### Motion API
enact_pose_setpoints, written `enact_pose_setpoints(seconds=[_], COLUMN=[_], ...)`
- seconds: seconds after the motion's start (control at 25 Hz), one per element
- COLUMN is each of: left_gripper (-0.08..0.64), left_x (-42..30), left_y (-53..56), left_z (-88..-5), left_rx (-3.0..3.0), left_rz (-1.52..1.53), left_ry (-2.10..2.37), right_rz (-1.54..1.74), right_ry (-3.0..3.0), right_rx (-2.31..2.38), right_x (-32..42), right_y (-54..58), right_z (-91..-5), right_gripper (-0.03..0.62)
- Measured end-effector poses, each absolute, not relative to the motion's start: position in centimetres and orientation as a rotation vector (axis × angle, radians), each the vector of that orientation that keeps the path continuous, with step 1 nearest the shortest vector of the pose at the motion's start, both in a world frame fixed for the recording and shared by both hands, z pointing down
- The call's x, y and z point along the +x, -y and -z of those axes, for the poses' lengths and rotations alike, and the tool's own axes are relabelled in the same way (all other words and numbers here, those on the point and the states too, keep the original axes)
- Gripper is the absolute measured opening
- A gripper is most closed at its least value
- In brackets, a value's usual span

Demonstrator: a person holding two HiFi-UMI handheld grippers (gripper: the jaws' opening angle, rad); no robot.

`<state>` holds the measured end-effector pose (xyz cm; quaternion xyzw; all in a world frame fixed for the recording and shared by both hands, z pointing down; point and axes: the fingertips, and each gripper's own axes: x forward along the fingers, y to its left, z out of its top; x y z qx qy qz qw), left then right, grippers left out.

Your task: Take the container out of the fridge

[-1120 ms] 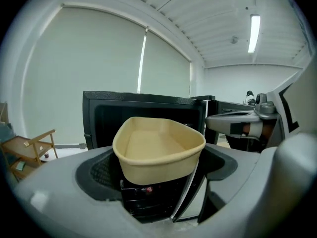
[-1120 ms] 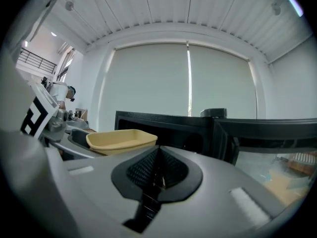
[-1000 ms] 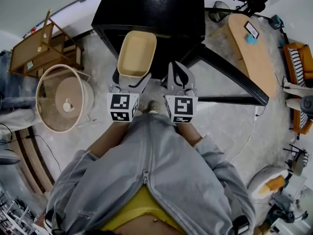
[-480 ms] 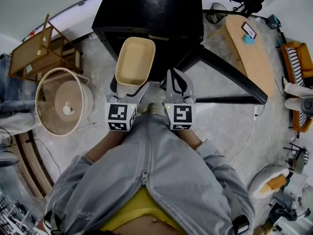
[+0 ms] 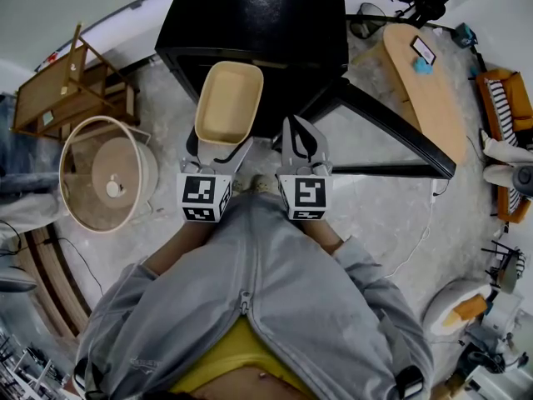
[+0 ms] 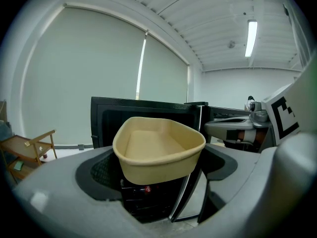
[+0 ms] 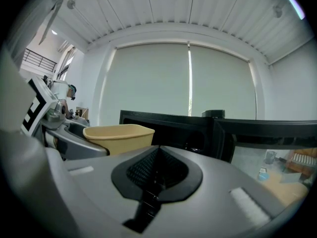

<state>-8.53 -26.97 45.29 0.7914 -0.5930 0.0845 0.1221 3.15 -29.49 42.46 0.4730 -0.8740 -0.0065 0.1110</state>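
An empty tan container (image 5: 226, 102) hangs in front of the open black fridge (image 5: 258, 15), clear of its shelves. My left gripper (image 5: 220, 146) is shut on the container's near wall; in the left gripper view the container (image 6: 158, 150) fills the space between the two jaws. To its right my right gripper (image 5: 297, 133) is shut with nothing in it, its black pads (image 7: 157, 170) pressed together. From the right gripper view the container (image 7: 119, 135) shows at the left, with the fridge (image 7: 198, 133) behind it.
The fridge door (image 5: 391, 127) stands open, swung out to the right. A round wooden basket (image 5: 108, 169) and a wooden rack (image 5: 71, 86) are on the floor at left. An oval wooden table (image 5: 433, 82) is at right. A white cable (image 5: 420, 240) lies on the floor.
Both grippers have drawn back slightly toward the person, and the container came with the left one, a little farther from the fridge.
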Motion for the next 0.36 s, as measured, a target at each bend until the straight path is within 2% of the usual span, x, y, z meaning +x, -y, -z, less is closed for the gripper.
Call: enact_pose_setpoints(seconds=[0.36], left_gripper=[0.492], left_x=[-9.9], left_y=[27.8], left_z=[-45.1], left_rx=[2.27], left_rz=[-0.219], left_ry=[1.78], right_rz=[0.026], right_ry=[2.564], right_rx=[1.386], right_x=[2.9], right_y=[29.5], right_z=[-42.5], right_gripper=[0.0])
